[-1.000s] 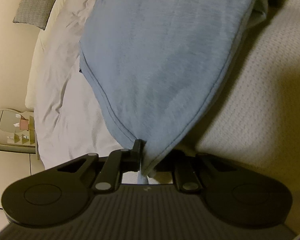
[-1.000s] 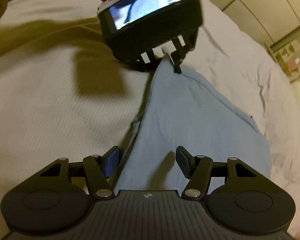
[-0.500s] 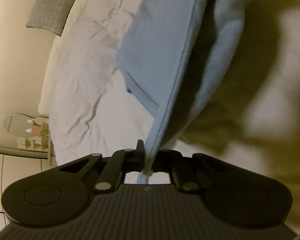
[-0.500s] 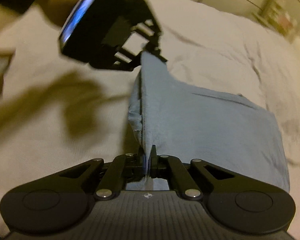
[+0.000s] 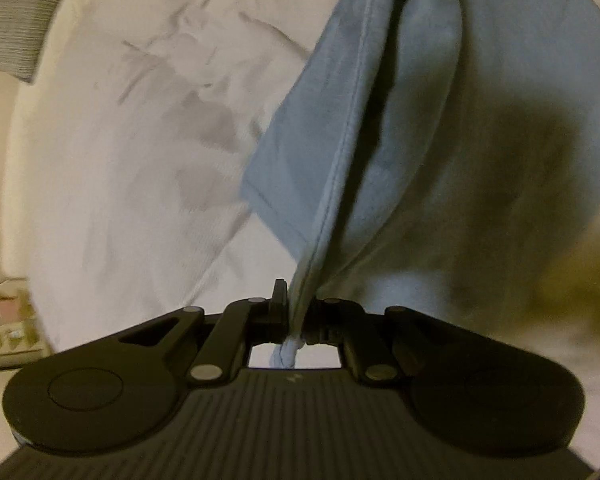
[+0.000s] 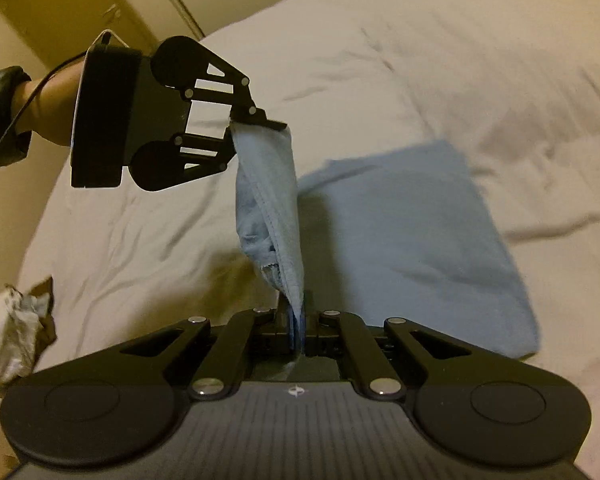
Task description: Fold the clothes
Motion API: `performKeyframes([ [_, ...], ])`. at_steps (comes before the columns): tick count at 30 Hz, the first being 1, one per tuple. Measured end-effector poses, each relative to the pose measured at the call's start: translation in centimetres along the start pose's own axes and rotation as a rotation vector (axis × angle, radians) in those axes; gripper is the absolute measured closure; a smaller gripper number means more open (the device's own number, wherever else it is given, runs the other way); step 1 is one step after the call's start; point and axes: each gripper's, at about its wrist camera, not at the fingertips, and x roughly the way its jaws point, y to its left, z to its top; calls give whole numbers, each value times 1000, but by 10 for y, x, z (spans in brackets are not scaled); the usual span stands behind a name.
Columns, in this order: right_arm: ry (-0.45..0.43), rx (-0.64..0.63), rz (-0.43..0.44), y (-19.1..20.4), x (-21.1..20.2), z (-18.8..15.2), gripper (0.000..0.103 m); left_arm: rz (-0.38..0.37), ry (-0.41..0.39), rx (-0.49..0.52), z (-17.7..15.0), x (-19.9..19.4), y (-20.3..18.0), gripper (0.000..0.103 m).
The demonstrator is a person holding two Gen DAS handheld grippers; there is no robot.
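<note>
Cloth [image 6: 400, 240] lifted off bed [image 6: 420, 60], one edge pinched by left gripper [image 6: 260, 124], other by right gripper [image 6: 298, 320]; rest drapes on bed; crumpled rag [image 6: 8, 344] near edge

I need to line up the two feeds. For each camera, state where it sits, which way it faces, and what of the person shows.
Left wrist: sits on the left gripper, looks along its shut fingers up the lifted blue garment over the white bed; no part of the person shows.
Right wrist: sits on the right gripper, faces the left gripper, a bare wrist and dark sleeve.
Shared: the garment, stretched between both grippers, and the bed.
</note>
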Motion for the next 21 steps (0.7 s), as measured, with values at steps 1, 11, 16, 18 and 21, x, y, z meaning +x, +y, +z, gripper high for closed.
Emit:
performKeyframes([
  [1, 8, 25, 13, -19, 2, 3, 101, -21, 5, 8, 9, 13, 9, 98],
  [11, 97, 262, 110, -165, 34, 15, 98, -169, 0, -90, 34, 95, 44, 85],
  [16, 103, 350, 104, -184, 37, 1, 83, -213, -39, -345, 13, 96, 76, 75],
  [18, 93, 383, 113, -186, 36, -4, 81, -238, -68, -400, 6, 94, 84, 75],
  [21, 88, 403, 119, -183, 32, -10, 78, -278, -103, -466, 0, 96, 93, 75],
])
